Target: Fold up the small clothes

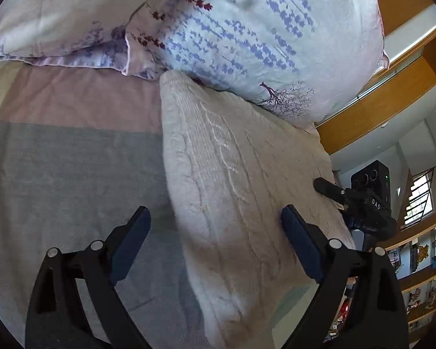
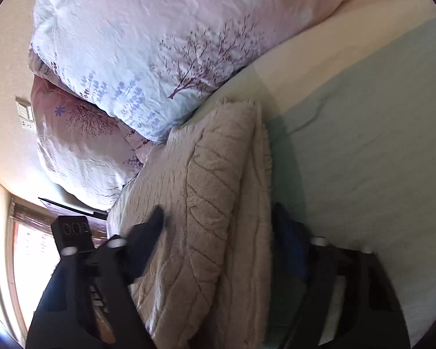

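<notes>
A beige fleece garment (image 1: pixel 232 180) with an embossed leaf pattern lies folded on the bed, up against the pillows. My left gripper (image 1: pixel 216 218) is open above its near part, one finger over the bedsheet and one over the garment. The right gripper's fingertip (image 1: pixel 324 187) shows at the garment's right edge in the left wrist view. In the right wrist view the folded garment (image 2: pixel 215 192) shows stacked layers. My right gripper (image 2: pixel 218 218) is open, its jaws astride the folded stack.
Floral pillows (image 1: pixel 261 35) lie behind the garment, also in the right wrist view (image 2: pixel 148 37). The bedsheet (image 1: pixel 58 174) has grey, pink and beige blocks. Wooden shelves (image 1: pixel 415 261) and a window stand beyond the bed's right edge.
</notes>
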A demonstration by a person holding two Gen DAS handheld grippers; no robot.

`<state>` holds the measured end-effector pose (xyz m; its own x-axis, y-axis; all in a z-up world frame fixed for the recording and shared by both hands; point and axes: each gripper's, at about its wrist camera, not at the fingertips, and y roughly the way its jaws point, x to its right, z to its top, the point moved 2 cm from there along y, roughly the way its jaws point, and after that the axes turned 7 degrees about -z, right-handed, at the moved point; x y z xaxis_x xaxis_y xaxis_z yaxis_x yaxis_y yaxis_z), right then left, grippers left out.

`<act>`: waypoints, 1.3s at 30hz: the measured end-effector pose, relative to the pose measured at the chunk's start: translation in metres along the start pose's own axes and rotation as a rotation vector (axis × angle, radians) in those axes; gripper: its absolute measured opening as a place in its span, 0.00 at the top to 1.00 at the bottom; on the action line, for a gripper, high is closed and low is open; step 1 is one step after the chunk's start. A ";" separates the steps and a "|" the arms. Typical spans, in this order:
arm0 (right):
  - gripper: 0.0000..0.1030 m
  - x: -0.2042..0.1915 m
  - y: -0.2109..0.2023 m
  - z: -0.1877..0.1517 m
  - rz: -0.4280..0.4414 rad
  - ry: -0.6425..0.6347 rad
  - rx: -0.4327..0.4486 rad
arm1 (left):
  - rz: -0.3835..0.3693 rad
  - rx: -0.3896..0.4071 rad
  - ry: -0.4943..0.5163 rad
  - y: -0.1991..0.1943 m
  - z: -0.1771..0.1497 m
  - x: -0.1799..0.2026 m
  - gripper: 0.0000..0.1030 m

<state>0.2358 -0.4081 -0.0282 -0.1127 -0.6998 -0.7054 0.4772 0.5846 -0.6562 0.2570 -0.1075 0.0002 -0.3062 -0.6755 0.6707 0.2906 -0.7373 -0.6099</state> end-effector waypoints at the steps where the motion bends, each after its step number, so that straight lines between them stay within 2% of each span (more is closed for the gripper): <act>1: 0.55 0.001 0.001 -0.002 0.030 0.014 0.004 | -0.014 0.031 -0.014 0.004 -0.001 0.000 0.13; 2: 0.58 0.004 0.002 -0.004 0.074 0.055 0.002 | -0.045 0.066 -0.030 0.010 0.000 0.001 0.29; 3: 0.62 0.005 0.002 -0.006 0.091 0.076 0.005 | -0.061 0.055 -0.067 0.016 -0.001 -0.002 0.35; 5: 0.65 -0.007 -0.005 -0.011 0.131 0.051 0.027 | -0.139 0.061 -0.104 0.009 -0.001 -0.006 0.61; 7: 0.66 -0.032 -0.013 -0.019 0.200 -0.011 0.020 | -0.199 0.041 -0.070 -0.013 0.005 -0.005 0.64; 10: 0.66 -0.078 -0.003 -0.037 0.278 -0.132 -0.018 | -0.189 0.086 0.043 -0.074 -0.004 0.001 0.64; 12: 0.66 -0.101 0.018 -0.045 0.280 -0.186 -0.056 | -0.149 0.118 0.054 -0.108 -0.009 -0.009 0.61; 13: 0.65 -0.110 0.033 -0.048 0.247 -0.218 -0.072 | -0.082 0.125 0.067 -0.118 -0.009 -0.016 0.54; 14: 0.63 -0.116 0.050 -0.051 0.194 -0.247 -0.089 | 0.032 0.132 0.090 -0.123 -0.009 -0.025 0.45; 15: 0.60 -0.118 0.069 -0.054 0.104 -0.265 -0.109 | 0.163 0.151 0.113 -0.126 -0.010 -0.036 0.43; 16: 0.52 -0.116 0.078 -0.055 0.011 -0.266 -0.100 | 0.288 0.163 0.128 -0.124 -0.010 -0.043 0.41; 17: 0.47 -0.114 0.075 -0.055 -0.006 -0.249 -0.066 | 0.378 0.166 0.134 -0.126 -0.014 -0.050 0.41; 19: 0.47 -0.107 0.046 -0.051 0.037 -0.202 0.060 | 0.381 0.199 0.150 -0.141 -0.024 -0.051 0.34; 20: 0.47 -0.104 0.028 -0.048 0.062 -0.186 0.131 | 0.401 0.231 0.172 -0.152 -0.032 -0.046 0.28; 21: 0.47 -0.103 0.018 -0.043 0.075 -0.175 0.156 | 0.433 0.261 0.204 -0.161 -0.040 -0.039 0.24; 24: 0.47 -0.106 0.029 -0.037 0.052 -0.158 0.097 | 0.460 0.312 0.248 -0.180 -0.062 -0.026 0.16; 25: 0.51 -0.113 0.042 -0.039 0.044 -0.164 0.063 | 0.450 0.314 0.244 -0.178 -0.071 -0.024 0.14; 26: 0.64 -0.118 0.057 -0.041 0.039 -0.182 0.016 | 0.451 0.315 0.230 -0.177 -0.078 -0.023 0.07; 27: 0.89 -0.116 0.066 -0.039 0.003 -0.183 0.012 | 0.470 0.320 0.212 -0.179 -0.083 -0.025 0.03; 31: 0.91 -0.099 0.066 -0.024 -0.050 -0.033 0.090 | 0.445 0.300 0.180 -0.175 -0.112 -0.025 0.02; 35: 0.90 -0.112 0.047 -0.032 -0.165 -0.121 0.150 | 0.481 0.278 0.155 -0.162 -0.124 -0.027 0.02; 36: 0.86 -0.119 0.032 -0.041 -0.178 -0.156 0.176 | 0.484 0.273 0.147 -0.160 -0.127 -0.027 0.02; 37: 0.62 -0.124 0.014 -0.054 -0.175 -0.197 0.200 | 0.479 0.271 0.148 -0.158 -0.130 -0.027 0.02; 38: 0.44 -0.129 -0.002 -0.067 -0.160 -0.237 0.231 | 0.474 0.265 0.155 -0.156 -0.133 -0.026 0.02; 39: 0.15 -0.134 -0.022 -0.087 -0.137 -0.296 0.275 | 0.478 0.258 0.161 -0.153 -0.135 -0.025 0.02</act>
<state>0.1645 -0.2913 0.0575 0.0450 -0.8746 -0.4828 0.6944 0.3748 -0.6143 0.0976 0.0205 0.0196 -0.2147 -0.9414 0.2602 0.6371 -0.3370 -0.6932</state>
